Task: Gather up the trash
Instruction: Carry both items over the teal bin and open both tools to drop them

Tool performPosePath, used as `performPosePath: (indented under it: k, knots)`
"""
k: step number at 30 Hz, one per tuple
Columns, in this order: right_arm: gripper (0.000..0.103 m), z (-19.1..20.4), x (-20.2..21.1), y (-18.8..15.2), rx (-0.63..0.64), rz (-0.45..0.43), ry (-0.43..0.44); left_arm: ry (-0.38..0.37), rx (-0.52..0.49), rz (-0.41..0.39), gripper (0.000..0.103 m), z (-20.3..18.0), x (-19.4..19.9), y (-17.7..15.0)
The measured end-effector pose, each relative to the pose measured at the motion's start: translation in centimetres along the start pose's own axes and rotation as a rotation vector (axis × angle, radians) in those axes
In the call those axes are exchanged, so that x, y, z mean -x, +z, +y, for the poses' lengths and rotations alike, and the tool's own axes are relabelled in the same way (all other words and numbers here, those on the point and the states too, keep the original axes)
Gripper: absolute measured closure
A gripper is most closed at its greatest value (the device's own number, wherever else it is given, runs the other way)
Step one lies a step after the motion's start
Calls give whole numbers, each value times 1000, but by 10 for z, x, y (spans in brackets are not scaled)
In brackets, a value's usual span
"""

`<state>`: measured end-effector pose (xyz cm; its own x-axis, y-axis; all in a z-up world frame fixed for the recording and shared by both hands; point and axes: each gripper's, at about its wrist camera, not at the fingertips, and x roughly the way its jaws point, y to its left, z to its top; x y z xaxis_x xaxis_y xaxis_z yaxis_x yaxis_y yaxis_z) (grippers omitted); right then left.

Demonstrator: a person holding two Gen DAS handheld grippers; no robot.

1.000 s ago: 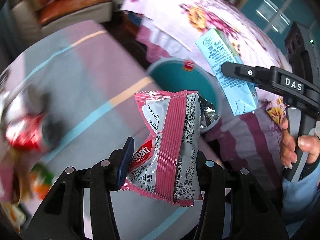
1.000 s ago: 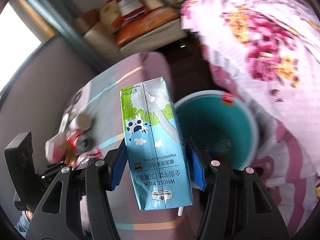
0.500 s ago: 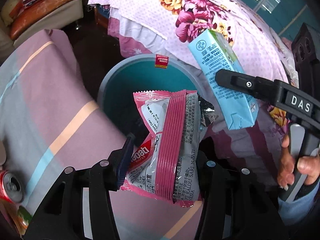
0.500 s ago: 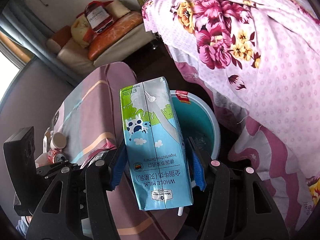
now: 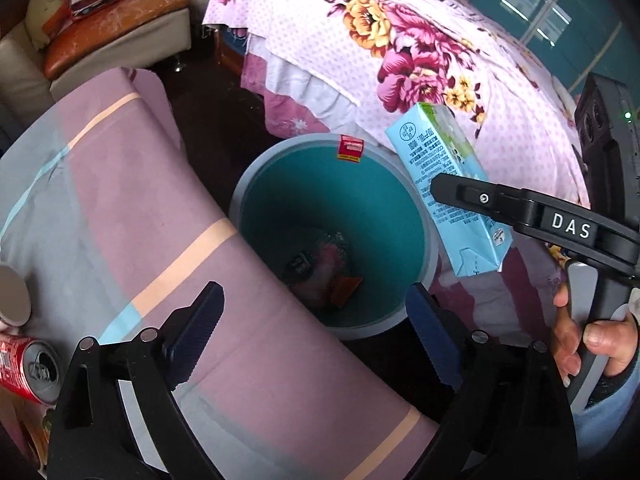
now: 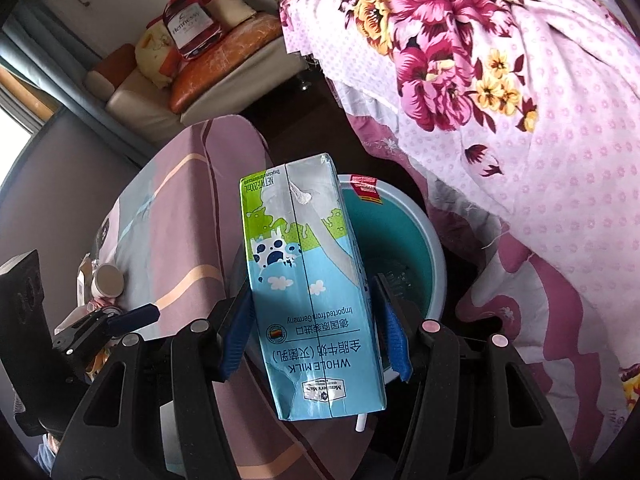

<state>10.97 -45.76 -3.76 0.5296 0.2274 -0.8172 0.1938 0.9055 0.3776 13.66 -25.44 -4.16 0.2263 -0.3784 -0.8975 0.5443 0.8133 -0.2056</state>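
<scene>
A teal trash bin (image 5: pixel 416 216) stands on the floor between the striped table and the bed; it also shows in the right wrist view (image 6: pixel 424 248). The pink wafer wrapper (image 5: pixel 324 268) lies at the bottom of the bin. My left gripper (image 5: pixel 316 336) is open and empty above the bin's near rim. My right gripper (image 6: pixel 316 320) is shut on a blue whole-milk carton (image 6: pixel 308 292), held above the bin's right rim; the carton also shows in the left wrist view (image 5: pixel 448 184).
A red can (image 5: pixel 24 364) and a white round lid (image 5: pixel 12 296) lie on the striped tablecloth (image 5: pixel 120 216) at left. A floral bedspread (image 5: pixel 400 48) hangs beside the bin. A sofa (image 5: pixel 100 36) with cushions stands at the back.
My left gripper has opened and let go of the pink wrapper, which dropped into the bin. The right gripper still holds the milk carton near the bin.
</scene>
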Motion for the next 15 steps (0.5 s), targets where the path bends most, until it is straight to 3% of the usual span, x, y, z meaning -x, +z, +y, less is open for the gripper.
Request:
performPosePath:
  k: [13, 14, 15]
  knots:
    - [47, 31, -15, -5, 70, 62, -21, -8, 70, -7, 10, 26, 14, -23]
    - [45, 34, -16, -6, 77, 68, -22, -7, 74, -8, 10, 28, 16, -25]
    - [38, 38, -17, -7, 78, 74, -19, -7, 80, -9, 10, 31, 17, -28]
